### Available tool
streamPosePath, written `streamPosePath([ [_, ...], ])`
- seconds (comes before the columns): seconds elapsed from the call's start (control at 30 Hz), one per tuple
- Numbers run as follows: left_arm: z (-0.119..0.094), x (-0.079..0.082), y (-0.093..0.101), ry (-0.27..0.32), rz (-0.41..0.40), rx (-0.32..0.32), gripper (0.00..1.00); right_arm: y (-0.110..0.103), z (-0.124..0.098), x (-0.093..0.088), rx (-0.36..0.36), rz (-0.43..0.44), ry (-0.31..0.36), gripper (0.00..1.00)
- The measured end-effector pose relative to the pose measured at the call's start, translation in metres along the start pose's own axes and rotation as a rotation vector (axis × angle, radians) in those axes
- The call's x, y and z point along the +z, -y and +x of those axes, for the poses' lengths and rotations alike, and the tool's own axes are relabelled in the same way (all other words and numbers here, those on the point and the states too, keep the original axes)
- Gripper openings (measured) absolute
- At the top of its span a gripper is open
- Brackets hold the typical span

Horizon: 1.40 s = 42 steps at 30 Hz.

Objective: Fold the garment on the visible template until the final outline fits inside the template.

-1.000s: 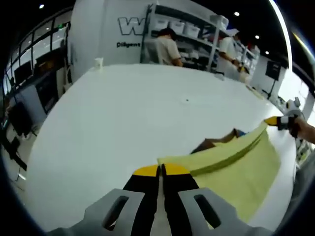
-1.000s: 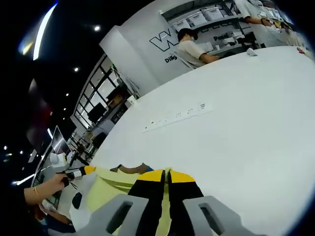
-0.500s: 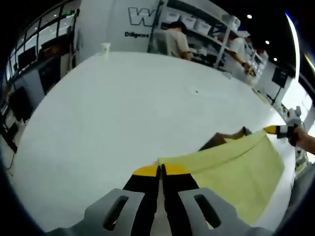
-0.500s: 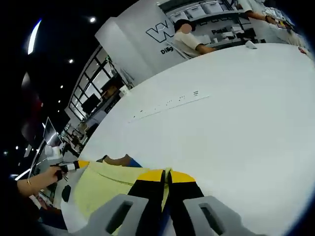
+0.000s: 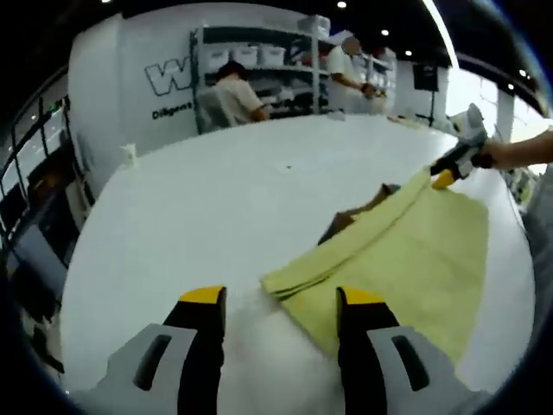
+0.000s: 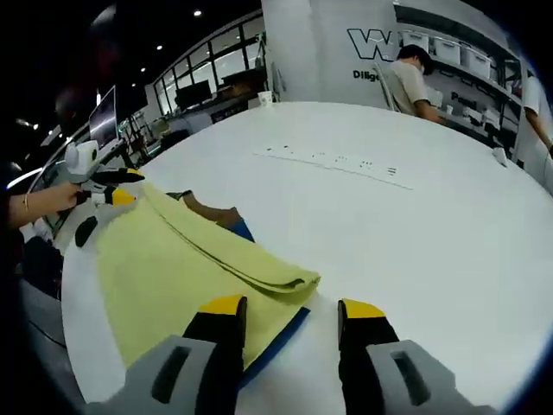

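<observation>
A pale yellow garment lies folded on the white table, its doubled edge running from near my left gripper toward the far right. My left gripper is open, jaws apart just short of the fold's corner, holding nothing. My right gripper sits at the far corner, held by a hand. In the right gripper view, the garment spreads to the left, and my right gripper is open beside the fold's corner. The left gripper is at the far end. A brown piece and a blue strip peek from under the cloth.
People stand at shelves behind the table. A white cup stands near the far table edge. A row of small marks crosses the white table. The table edge curves close behind the garment.
Both grippers were shut on the garment's folded edge and have opened and let it go. The fold now rests flat on the table. Both views have swung round.
</observation>
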<state>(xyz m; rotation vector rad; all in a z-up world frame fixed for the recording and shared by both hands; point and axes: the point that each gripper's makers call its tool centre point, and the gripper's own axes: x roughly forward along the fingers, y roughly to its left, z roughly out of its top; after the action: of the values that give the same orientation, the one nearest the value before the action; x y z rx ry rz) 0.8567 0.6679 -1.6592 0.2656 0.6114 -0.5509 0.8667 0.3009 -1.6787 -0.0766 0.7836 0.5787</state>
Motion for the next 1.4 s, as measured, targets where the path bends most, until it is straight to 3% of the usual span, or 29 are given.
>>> streamPosePath([
  [0.07,0.004,-0.006,0.000,-0.041,0.027,0.010,0.40,-0.001,0.001,0.002,-0.002,0.017,0.009,0.37],
  [0.13,0.011,-0.007,0.000,-0.036,0.004,0.009,0.38,-0.001,0.003,0.004,-0.008,0.016,0.007,0.35],
  [0.3,0.027,0.008,-0.006,-0.019,-0.044,0.023,0.35,0.006,0.007,0.012,-0.019,0.021,-0.014,0.34],
  [0.4,0.041,0.013,-0.010,-0.036,-0.040,0.026,0.35,0.007,0.010,0.023,-0.026,0.055,0.010,0.33],
  [0.47,0.045,0.022,-0.016,-0.026,-0.145,0.044,0.31,0.011,0.012,0.028,-0.039,0.099,0.026,0.32],
  [0.53,0.049,0.040,-0.023,0.057,-0.208,0.039,0.29,0.018,0.013,0.032,-0.055,0.150,0.034,0.31],
  [0.67,0.040,0.036,-0.022,0.026,-0.184,0.049,0.28,0.017,0.005,0.038,-0.045,0.155,0.059,0.31],
  [0.8,0.024,0.016,-0.027,0.003,-0.189,0.046,0.28,0.008,-0.011,0.032,-0.022,0.100,0.050,0.30],
  [0.87,0.016,0.009,-0.019,-0.007,-0.182,0.038,0.28,0.010,-0.014,0.026,-0.024,0.078,0.033,0.30],
  [1.07,-0.006,0.002,-0.017,-0.003,-0.209,0.040,0.28,0.014,-0.019,0.020,-0.020,0.113,0.036,0.29],
  [1.27,-0.037,0.007,0.002,0.007,-0.198,0.020,0.28,-0.008,-0.032,0.003,0.060,0.001,-0.017,0.22],
  [1.4,-0.047,-0.003,0.006,0.003,-0.224,0.017,0.27,-0.024,-0.049,-0.010,0.089,-0.063,-0.038,0.16],
])
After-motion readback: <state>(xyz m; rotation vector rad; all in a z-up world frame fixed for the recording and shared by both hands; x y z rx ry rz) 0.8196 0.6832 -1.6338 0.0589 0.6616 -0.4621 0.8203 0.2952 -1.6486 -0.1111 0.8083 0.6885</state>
